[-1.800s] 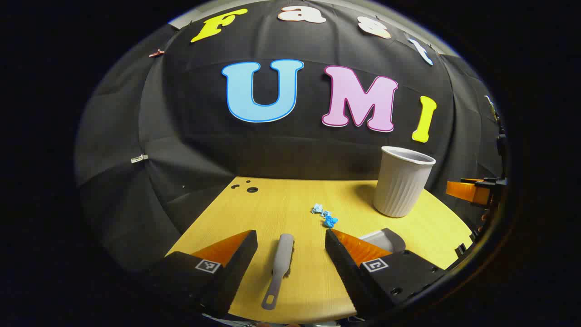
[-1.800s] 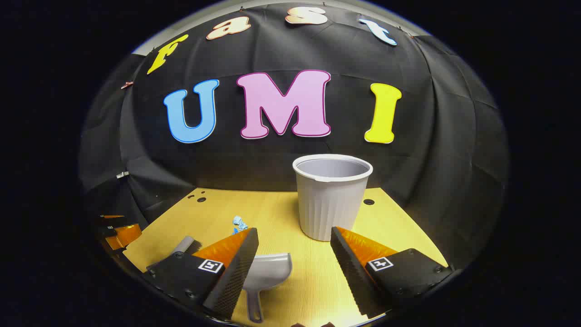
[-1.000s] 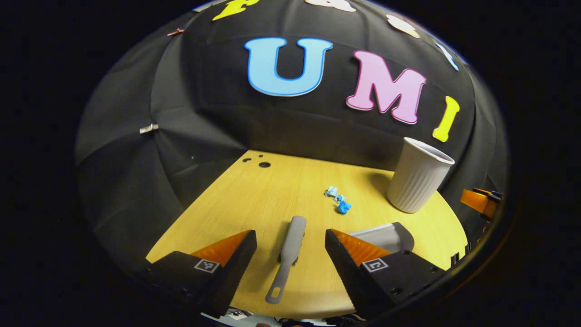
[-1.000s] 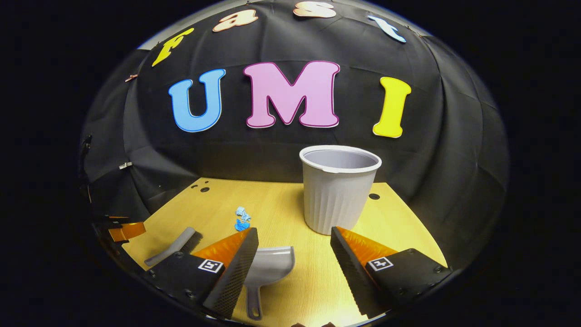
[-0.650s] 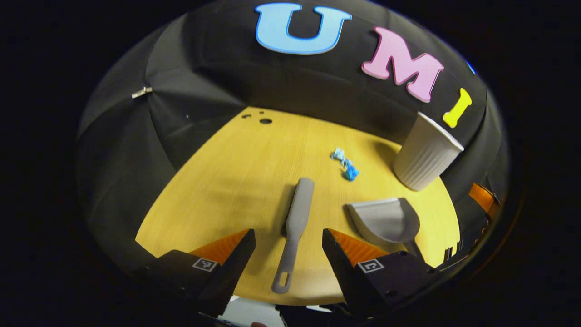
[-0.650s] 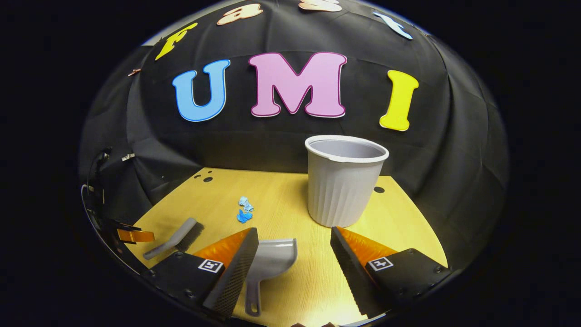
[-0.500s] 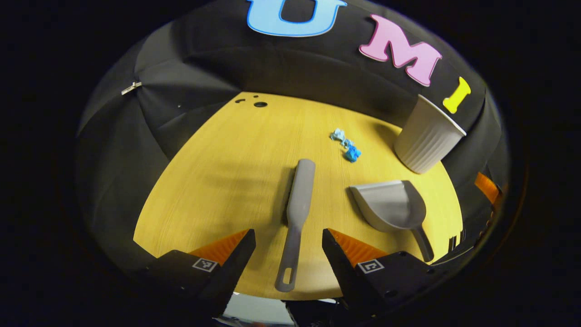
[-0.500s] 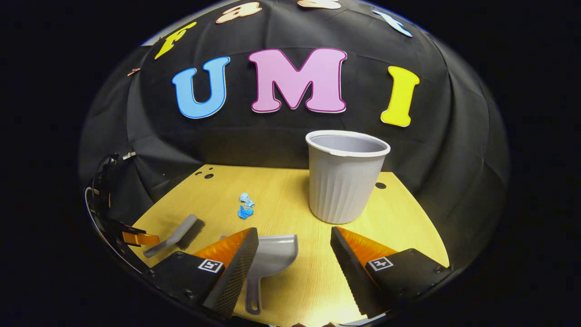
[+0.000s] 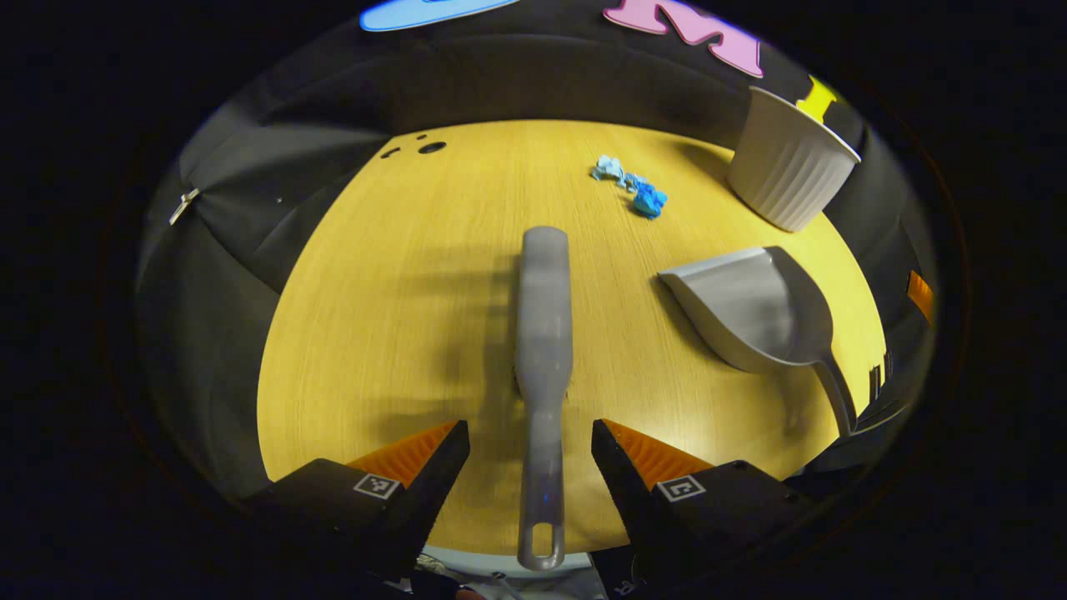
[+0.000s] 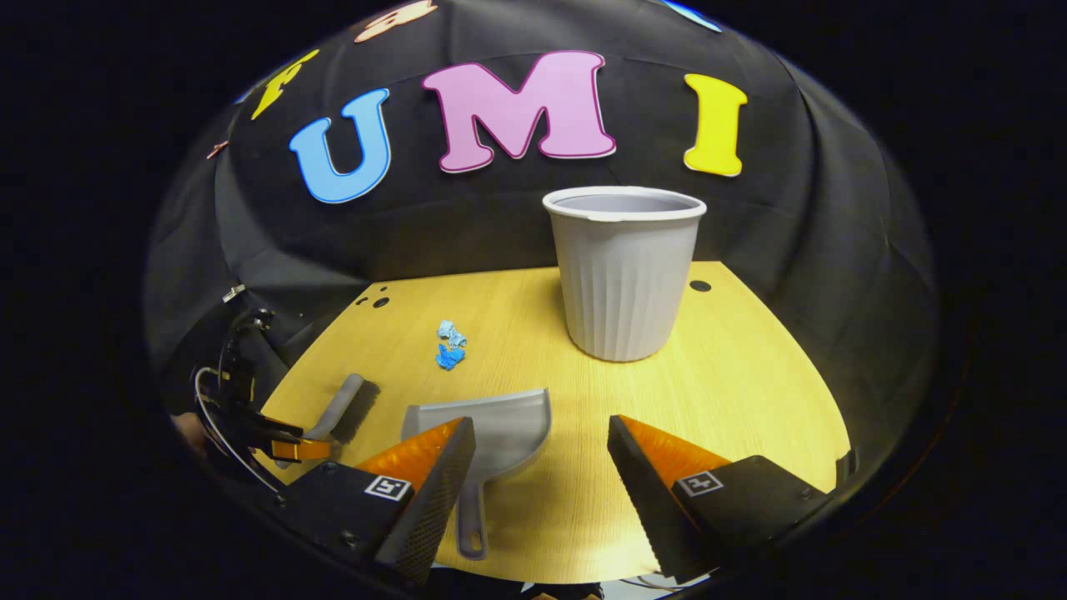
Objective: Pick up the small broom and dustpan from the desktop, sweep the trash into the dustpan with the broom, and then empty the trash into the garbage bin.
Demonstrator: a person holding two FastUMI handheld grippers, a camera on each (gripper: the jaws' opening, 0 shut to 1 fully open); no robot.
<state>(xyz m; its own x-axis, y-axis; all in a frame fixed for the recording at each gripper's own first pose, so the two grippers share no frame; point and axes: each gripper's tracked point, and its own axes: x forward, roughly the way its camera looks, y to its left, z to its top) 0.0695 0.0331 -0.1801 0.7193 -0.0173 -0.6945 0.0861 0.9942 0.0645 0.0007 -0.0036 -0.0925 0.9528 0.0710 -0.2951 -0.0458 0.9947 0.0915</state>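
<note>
2 fingers (image 9: 433, 454) flanking broom (image 9: 543, 333) handle, untouched

Left gripper (image 9: 531, 433) tipped steeply downward, jaws spread wide, fingers apart and pressing on nothing. Right gripper (image 10: 542, 429) held at a shallower forward-looking angle, jaws likewise spread wide, nothing clamped between its fingers.

No legible text, label or number on any object.
</note>
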